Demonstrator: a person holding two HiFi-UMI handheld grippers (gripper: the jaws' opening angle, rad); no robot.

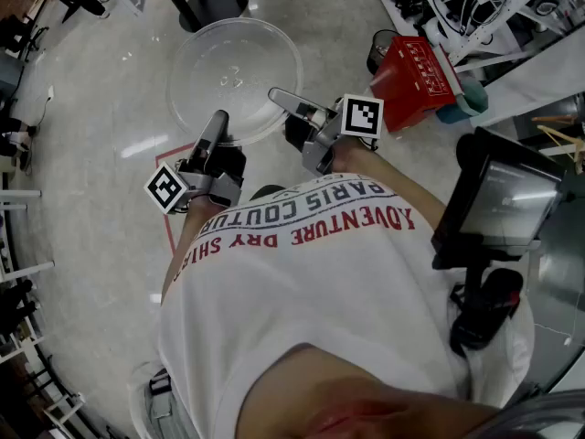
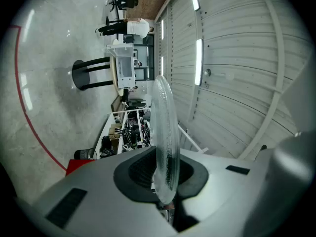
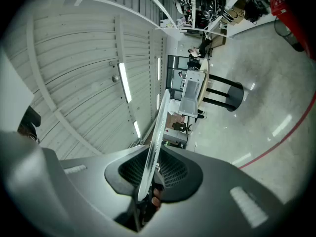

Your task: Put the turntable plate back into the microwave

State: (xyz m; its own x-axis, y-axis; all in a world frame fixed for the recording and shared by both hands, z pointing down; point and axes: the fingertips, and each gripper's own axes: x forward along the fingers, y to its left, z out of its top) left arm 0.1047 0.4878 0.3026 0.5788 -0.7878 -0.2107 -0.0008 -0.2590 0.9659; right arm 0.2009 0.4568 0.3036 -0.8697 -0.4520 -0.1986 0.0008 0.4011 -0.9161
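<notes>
the glass plate [image 1: 235, 71] is held in the air over the pale floor [image 1: 101, 154], far of the person's chest and level with both tools; it lies roughly flat, seen through to the floor beneath.

left hand-held gripper [image 1: 218, 128]: clamped on the near left rim of the plate; in the left gripper view the plate [image 2: 165, 132] stands edge-on between the dark pads [image 2: 143, 169], and the left hand-held gripper [image 2: 165, 181] has its jaws closed down to the thickness of the glass.

right hand-held gripper [image 1: 285, 101]: clamped on the near right rim; in the right gripper view the plate [image 3: 157, 127] runs as a thin slanted edge into the right hand-held gripper [image 3: 148, 181], jaws closed on the glass in the same way.

each tool carries a marker cube, the left cube [image 1: 167, 188] near left and the right cube [image 1: 362, 117] just right of the plate.

surroundings: a red box [image 1: 413, 80] on the floor to the right of the plate, well apart from it; a black round base [image 1: 208, 3] on the floor at the far side; a red line [image 2: 29, 122] curves across the floor; the person's white printed shirt [image 1: 311, 282] fills the near part of the head view.
</notes>
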